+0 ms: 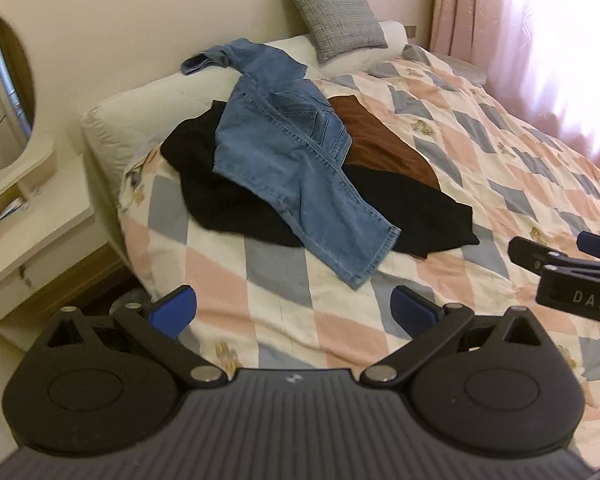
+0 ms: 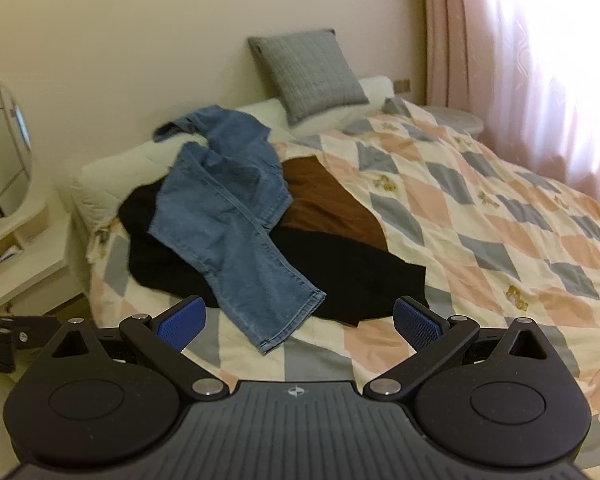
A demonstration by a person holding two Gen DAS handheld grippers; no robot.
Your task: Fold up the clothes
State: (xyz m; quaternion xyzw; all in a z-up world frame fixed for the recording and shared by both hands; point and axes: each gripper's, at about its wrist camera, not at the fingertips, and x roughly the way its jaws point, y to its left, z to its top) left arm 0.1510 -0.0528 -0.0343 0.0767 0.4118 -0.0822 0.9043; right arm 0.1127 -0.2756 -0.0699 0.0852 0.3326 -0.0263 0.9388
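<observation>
Hovering wide open and empty, left gripper (image 1: 294,312) and right gripper (image 2: 298,322) face the jeans (image 2: 236,232), topmost of the pile, probably first to fold.

Left gripper (image 1: 294,308): matte black plastic body, ribbed grey centre plate with small logo, round side housings, silver pivot screws, blue textured pads (image 1: 176,307). Right gripper (image 2: 298,322): identical build; white "DAS" lettering on its side.
</observation>
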